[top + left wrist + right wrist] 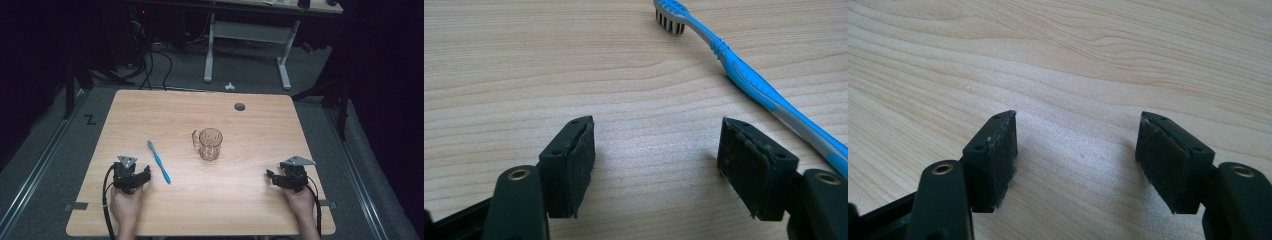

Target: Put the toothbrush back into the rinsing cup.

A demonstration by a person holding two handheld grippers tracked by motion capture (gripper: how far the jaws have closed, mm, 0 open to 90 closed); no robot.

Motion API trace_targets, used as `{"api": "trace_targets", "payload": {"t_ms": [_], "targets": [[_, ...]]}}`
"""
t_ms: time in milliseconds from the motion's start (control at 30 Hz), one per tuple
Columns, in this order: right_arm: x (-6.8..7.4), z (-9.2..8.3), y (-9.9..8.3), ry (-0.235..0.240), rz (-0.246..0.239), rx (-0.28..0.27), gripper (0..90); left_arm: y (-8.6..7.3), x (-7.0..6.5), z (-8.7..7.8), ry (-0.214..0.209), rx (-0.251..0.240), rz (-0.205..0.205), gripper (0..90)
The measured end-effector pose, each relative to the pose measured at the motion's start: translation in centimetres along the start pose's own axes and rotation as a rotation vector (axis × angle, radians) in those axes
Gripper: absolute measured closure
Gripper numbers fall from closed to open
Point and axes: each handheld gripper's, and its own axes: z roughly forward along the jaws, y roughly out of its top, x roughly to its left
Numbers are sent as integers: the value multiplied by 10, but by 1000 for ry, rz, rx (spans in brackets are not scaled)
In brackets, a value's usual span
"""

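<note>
A blue toothbrush (pixel 159 161) lies flat on the wooden table (pixel 150 110), left of centre, bristle end away from me. Near the middle stands a clear glass mug (pixel 209 144), upright, handle to its left. My left gripper (pixel 142 175) rests at the front left, just left of the toothbrush handle, jaws open and empty. In the left gripper view the toothbrush (pixel 744 80) runs past the right jaw without touching it, and the left gripper (pixel 655 165) spans bare wood. At the front right my right gripper (pixel 272 176) is open over bare wood, as the right gripper view (pixel 1075 160) confirms.
A small dark round hole (pixel 240 106) marks the table's far right part. Beyond the table stand a white desk frame (pixel 247 47) and cables on the grey floor. A hand holds each gripper at the near edge.
</note>
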Motion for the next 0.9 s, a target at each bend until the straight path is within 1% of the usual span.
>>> {"api": "trace_targets", "payload": {"t_ms": [900], "targets": [[0,0,0,0,1,0,335,0,-1,0,-3,2,1,308]]}}
